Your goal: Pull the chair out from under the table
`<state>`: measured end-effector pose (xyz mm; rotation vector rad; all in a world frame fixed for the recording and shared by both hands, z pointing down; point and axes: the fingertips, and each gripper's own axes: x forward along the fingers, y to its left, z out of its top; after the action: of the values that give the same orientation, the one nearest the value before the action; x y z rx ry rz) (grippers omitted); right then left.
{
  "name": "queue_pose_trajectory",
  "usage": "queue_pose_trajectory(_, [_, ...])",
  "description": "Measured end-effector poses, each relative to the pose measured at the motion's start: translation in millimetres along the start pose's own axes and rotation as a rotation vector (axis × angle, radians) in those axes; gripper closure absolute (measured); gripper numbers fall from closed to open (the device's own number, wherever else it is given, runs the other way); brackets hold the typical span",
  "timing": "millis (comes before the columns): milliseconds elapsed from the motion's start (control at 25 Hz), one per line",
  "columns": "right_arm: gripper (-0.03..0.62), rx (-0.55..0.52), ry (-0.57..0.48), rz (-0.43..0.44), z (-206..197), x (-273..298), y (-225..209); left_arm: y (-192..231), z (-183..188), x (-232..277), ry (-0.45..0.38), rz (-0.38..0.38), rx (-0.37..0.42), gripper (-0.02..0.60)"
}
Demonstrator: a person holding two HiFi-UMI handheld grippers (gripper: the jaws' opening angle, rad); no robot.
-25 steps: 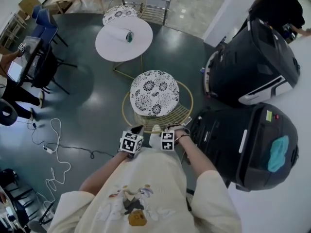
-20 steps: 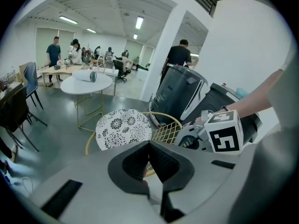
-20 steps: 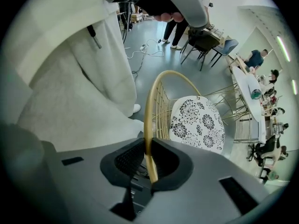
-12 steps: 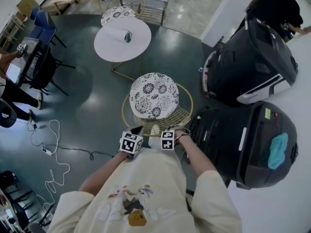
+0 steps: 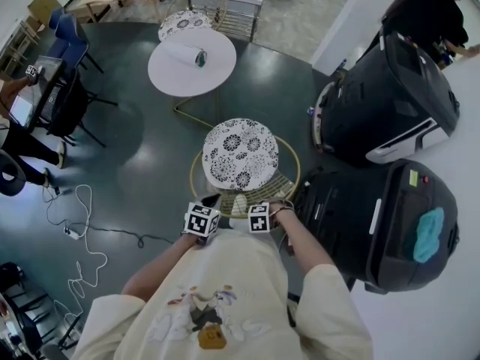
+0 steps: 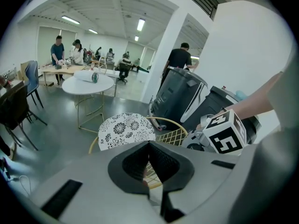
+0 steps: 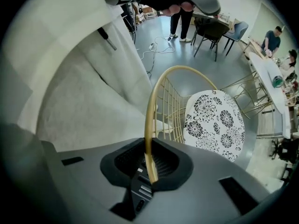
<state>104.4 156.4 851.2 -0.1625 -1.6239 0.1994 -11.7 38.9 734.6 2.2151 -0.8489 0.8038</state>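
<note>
The chair has a round floral cushion (image 5: 240,154) and a gold wire back (image 5: 279,178). It stands on the dark floor just in front of me, apart from the white round table (image 5: 180,72). My right gripper (image 5: 264,199) is shut on the gold top rim (image 7: 152,106) of the back, which runs between its pads (image 7: 163,164). My left gripper (image 5: 213,199) sits at the rim's left side. Its jaws stand close together, and the back's lattice (image 6: 170,136) shows in the narrow gap. I cannot see whether they pinch it.
Two large dark machines (image 5: 390,100) (image 5: 390,223) stand close on the right of the chair. A second floral chair (image 5: 184,21) is beyond the table. Cables (image 5: 75,231) lie on the floor at left. A person in black (image 5: 431,6) stands at top right.
The chair has slid a little toward me and away from the white table. My right gripper has tilted with the rim still in it. The left gripper has stayed put.
</note>
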Motion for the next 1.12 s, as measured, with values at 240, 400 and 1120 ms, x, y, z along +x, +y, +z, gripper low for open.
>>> queue_pose_trajectory(240, [0.543, 0.002, 0.007, 0.083, -1, 6, 19, -1, 1, 1, -0.005, 0.0, -0.004, 0.58])
queue_pose_trajectory(400, [0.543, 0.004, -0.015, 0.126, 0, 8, 24, 1, 2, 2, -0.006, 0.005, -0.014, 0.58])
queue_pose_trajectory(1120, [0.542, 0.088, 0.001, 0.229, -5, 6, 30, 5, 10, 9, -0.004, 0.034, -0.019, 0.58])
